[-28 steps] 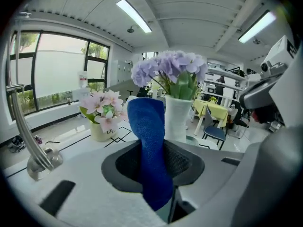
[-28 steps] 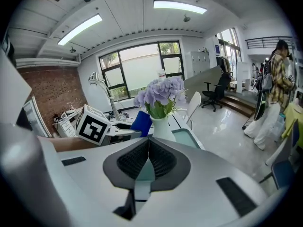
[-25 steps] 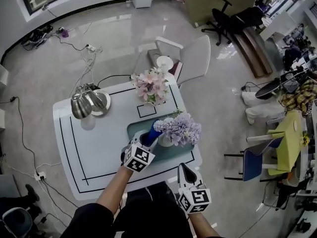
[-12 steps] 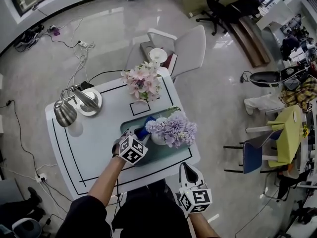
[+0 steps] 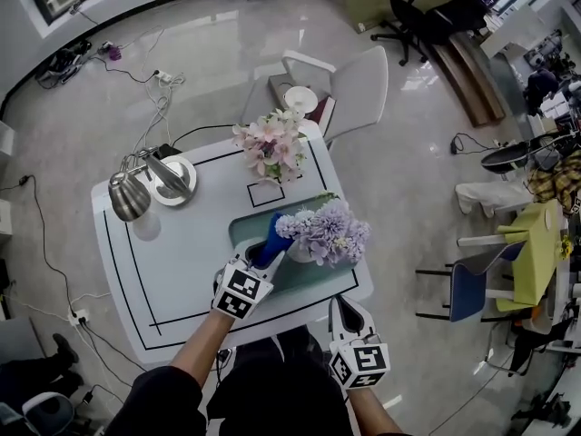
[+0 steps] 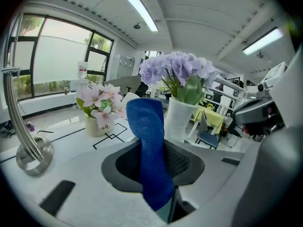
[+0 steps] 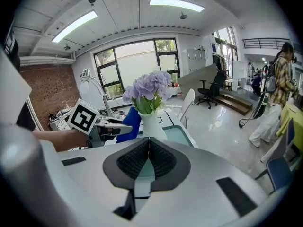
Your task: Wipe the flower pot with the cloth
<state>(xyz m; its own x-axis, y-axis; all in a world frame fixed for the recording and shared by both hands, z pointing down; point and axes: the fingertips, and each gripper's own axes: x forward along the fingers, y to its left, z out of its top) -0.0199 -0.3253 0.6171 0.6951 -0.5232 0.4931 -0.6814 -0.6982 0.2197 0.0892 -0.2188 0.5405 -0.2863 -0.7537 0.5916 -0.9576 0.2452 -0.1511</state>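
Left claw [image 5: 260,262] — clamped on cloth [image 6: 149,141] — has seemingly returned against flower pot [image 6: 179,119].

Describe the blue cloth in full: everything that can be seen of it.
The blue cloth is a deep-blue, nubby, towel-like fabric, bunched into a narrow upright roll. Its lower part is pinched in the left gripper, whose jaws are shut on it. Its rounded free end sticks up and forward past them. That end stands close beside the white flower pot, on the pot's left in the left gripper view. Whether it touches the pot cannot be told.
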